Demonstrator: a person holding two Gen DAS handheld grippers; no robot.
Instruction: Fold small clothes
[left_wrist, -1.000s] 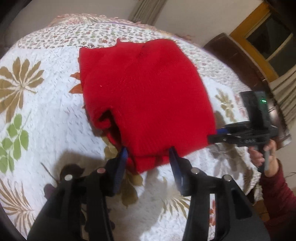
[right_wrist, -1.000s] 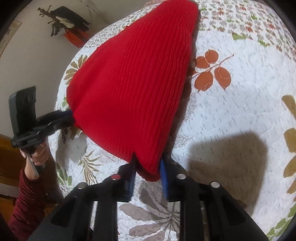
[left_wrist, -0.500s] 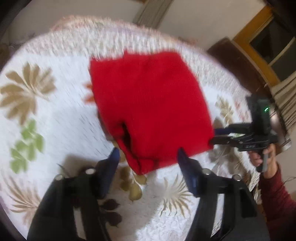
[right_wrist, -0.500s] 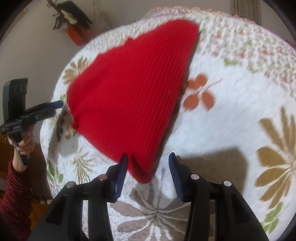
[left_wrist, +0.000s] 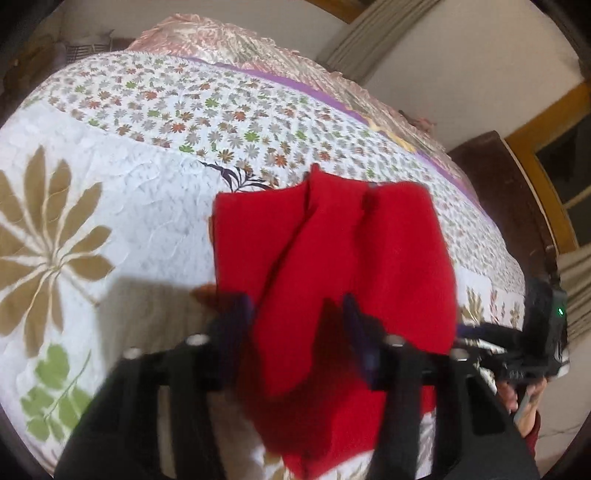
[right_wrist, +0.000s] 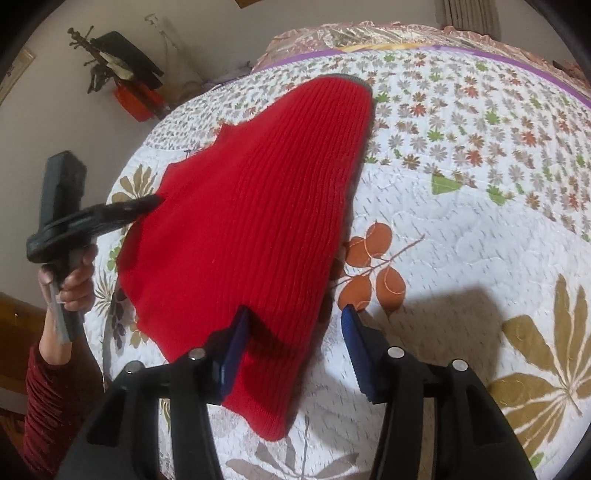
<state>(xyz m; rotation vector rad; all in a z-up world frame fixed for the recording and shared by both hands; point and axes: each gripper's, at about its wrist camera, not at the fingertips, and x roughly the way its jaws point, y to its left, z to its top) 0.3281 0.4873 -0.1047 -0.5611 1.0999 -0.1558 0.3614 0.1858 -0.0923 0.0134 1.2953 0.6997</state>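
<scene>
**A:** On the quilted bedspread, white stitched cotton with big tan leaves and tiny flowers, lies the red knit sweater. Chunky vertical ribbing, folded into a rough wedge with a grey trim at the far end.

**B:** Grippers though?

**A:** Right gripper has its blue ridged pads spread wide, the near corner of the knit between them, nothing pinched. Left gripper is blurry; its fingers sit apart with sweater fabric draped between. From the right camera its tips reach the sweater's left edge.
</scene>
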